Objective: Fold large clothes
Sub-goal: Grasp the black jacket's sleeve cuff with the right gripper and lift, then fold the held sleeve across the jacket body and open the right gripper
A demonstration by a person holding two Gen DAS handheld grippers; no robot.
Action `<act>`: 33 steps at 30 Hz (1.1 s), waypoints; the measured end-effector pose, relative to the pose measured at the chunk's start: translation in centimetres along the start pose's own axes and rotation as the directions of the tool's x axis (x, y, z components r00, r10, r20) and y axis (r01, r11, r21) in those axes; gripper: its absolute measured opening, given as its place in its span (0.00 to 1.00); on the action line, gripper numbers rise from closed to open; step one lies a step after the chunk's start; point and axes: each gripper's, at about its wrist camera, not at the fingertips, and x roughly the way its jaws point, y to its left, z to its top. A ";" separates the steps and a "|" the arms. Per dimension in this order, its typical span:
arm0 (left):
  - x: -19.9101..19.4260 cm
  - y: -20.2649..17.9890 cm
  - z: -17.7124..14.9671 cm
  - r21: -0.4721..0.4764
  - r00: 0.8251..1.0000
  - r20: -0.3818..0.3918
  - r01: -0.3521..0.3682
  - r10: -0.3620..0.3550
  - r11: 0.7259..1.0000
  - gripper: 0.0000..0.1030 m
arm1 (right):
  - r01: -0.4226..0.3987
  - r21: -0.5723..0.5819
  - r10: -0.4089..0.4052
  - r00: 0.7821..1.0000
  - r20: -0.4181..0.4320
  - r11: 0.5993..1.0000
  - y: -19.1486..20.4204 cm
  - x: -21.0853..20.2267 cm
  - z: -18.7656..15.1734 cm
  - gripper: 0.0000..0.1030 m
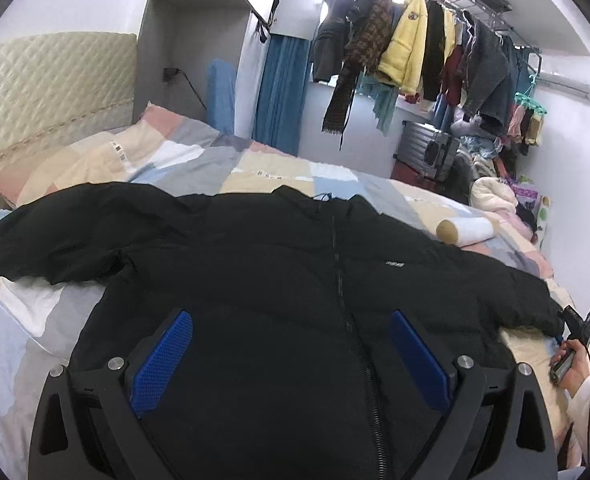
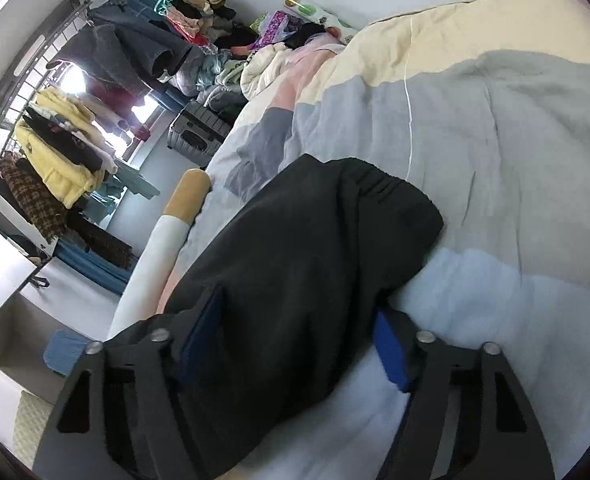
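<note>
While the right gripper point(image 2: 295, 344) has its 2 fingers spread on either side of the sleeve cuff point(image 2: 359, 216) of the black jacket point(image 1: 295, 280), not yet pinching it, the left gripper point(image 1: 291, 356) hovers with fingers wide apart over the zipped front, near the hem. The jacket lies face up on the patchwork bed point(image 1: 35, 340). I'd close on the cuff first, then carry the sleeve across the chest. A white roll point(image 1: 465, 231) lies just beside the right shoulder and could snag.
</note>
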 end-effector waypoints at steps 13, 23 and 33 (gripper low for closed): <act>-3.6 -1.6 0.0 0.111 1.000 -0.004 -0.009 0.009 0.994 0.97 | 0.001 -0.095 0.005 0.998 0.059 0.995 5.3 -4.7 2.7 0.04; -8.1 0.0 -0.7 0.140 0.999 0.023 -0.037 0.034 0.989 0.97 | -0.044 -0.226 0.075 0.988 0.134 0.973 14.9 -13.5 4.8 0.04; -13.2 -2.4 -2.1 0.249 0.982 0.176 -0.116 0.073 0.962 0.97 | -0.096 -0.414 0.177 0.971 0.162 0.905 28.0 -20.5 2.6 0.04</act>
